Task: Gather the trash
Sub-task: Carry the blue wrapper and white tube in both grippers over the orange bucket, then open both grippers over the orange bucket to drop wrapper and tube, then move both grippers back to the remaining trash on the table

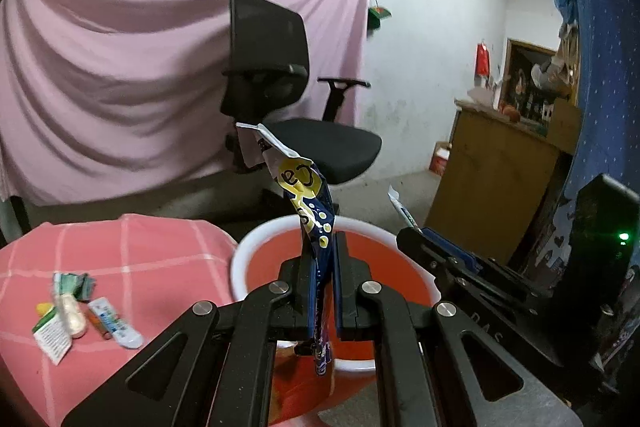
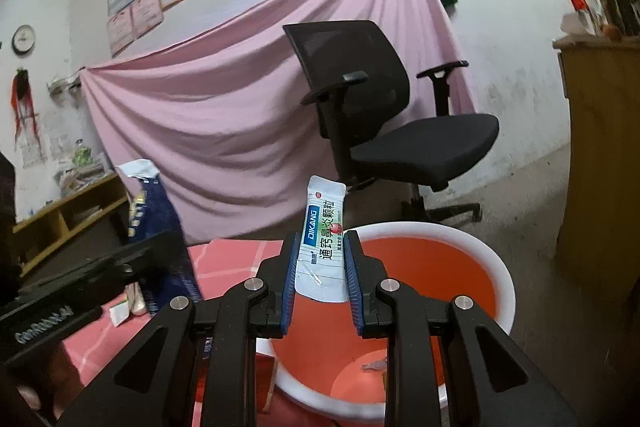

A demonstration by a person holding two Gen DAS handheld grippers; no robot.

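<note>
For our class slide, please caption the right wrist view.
Right gripper clamps a white medicine sachet over the white-rimmed orange plastic bin.

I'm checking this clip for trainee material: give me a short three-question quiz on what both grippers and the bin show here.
1. True or false: the left gripper is shut on a blue and yellow wrapper.
2. What does the right gripper hold? A) white sachet B) tube C) nothing
3. What lies below both grippers?

Key: 1 true; 2 A; 3 the orange bin with a white rim, while more trash lies on the pink checked cloth.
</note>
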